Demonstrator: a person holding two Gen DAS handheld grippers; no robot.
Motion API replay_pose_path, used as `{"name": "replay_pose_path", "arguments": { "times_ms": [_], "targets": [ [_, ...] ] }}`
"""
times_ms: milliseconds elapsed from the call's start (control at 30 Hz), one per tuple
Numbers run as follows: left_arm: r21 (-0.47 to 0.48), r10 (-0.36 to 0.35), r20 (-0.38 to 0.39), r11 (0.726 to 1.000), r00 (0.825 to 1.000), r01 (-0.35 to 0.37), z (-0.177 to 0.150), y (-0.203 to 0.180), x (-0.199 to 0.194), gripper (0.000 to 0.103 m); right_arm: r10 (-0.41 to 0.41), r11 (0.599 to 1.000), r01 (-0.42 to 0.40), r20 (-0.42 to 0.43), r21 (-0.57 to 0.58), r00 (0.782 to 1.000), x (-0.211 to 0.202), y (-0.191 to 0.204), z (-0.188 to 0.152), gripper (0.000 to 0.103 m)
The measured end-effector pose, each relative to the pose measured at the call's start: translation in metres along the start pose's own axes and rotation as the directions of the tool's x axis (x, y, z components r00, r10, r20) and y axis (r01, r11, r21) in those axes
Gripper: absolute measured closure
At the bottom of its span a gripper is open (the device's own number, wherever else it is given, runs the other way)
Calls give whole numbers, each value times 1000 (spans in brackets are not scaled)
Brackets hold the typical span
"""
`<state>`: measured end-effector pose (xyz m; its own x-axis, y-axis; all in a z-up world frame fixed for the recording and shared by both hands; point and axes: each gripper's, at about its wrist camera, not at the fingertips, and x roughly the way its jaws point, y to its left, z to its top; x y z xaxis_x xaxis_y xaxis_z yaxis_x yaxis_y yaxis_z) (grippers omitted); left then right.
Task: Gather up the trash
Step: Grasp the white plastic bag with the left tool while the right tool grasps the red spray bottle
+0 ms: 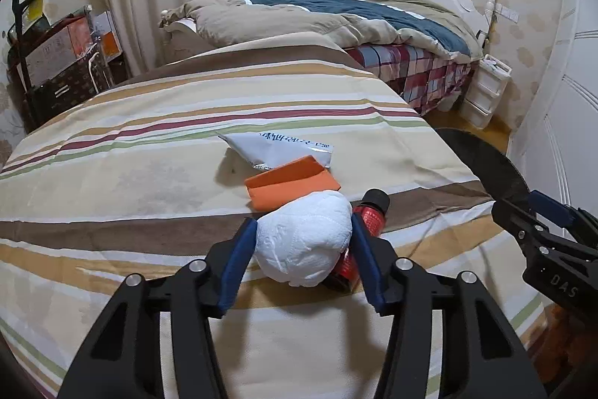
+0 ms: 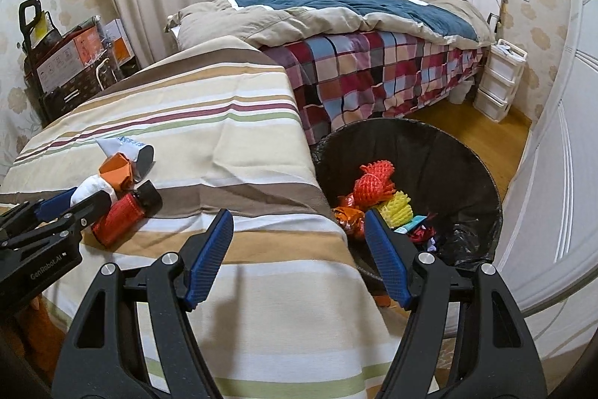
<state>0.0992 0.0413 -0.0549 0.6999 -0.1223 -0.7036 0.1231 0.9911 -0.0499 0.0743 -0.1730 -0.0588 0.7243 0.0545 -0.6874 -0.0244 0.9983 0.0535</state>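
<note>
Left wrist view: left gripper [image 1: 304,242] pinching tissue wad [image 1: 304,242] at its sides, near the striped cover's [image 1: 149,152] right edge; light, soft, crushable. Right gripper [image 2: 297,257] spread, empty.

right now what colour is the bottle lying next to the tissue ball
Red with a black cap; the bottle shows best in the right wrist view, beside the white tissue ball.

The left gripper [image 1: 303,238] has its blue pads against both sides of a white tissue ball [image 1: 304,242] on the striped cloth [image 1: 149,174]. A red bottle [image 1: 368,219] lies just beside it, an orange card [image 1: 291,187] and a white packet [image 1: 276,150] behind.
</note>
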Motion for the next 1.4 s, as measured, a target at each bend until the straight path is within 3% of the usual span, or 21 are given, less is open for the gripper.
{"name": "replay_pose_path", "arguments": {
  "times_ms": [267, 567, 767, 900, 1033, 1267, 1400],
  "targets": [
    [-14, 23, 25, 1000, 999, -23, -9, 14, -19, 55, 28, 999, -28, -8, -38, 1000, 0, 21, -3, 32],
    [-38, 168, 51, 985, 984, -166, -21, 55, -41, 55, 103, 991, -105, -36, -81, 994, 7, 63, -3, 32],
    [-94, 224, 20, 971, 974, -221, -28, 86, -42, 55, 149, 984, -153, -53, -85, 987, 15, 95, 5, 32],
    [-113, 233, 9, 966, 972, -230, -29, 95, -40, 55, 167, 981, -173, -73, -88, 983, 23, 112, 11, 32],
    [-134, 224, 2, 966, 975, -221, -30, 100, -39, 55, 133, 980, -147, -107, -134, 985, 31, 125, 7, 32],
    [-140, 212, -2, 968, 977, -210, -32, 101, -39, 55, 107, 983, -125, -133, -132, 985, 30, 111, 0, 33],
    [-140, 211, -4, 968, 978, -209, -31, 101, -38, 55, 106, 984, -123, -134, -128, 985, 28, 104, -3, 42]
  ]
}}
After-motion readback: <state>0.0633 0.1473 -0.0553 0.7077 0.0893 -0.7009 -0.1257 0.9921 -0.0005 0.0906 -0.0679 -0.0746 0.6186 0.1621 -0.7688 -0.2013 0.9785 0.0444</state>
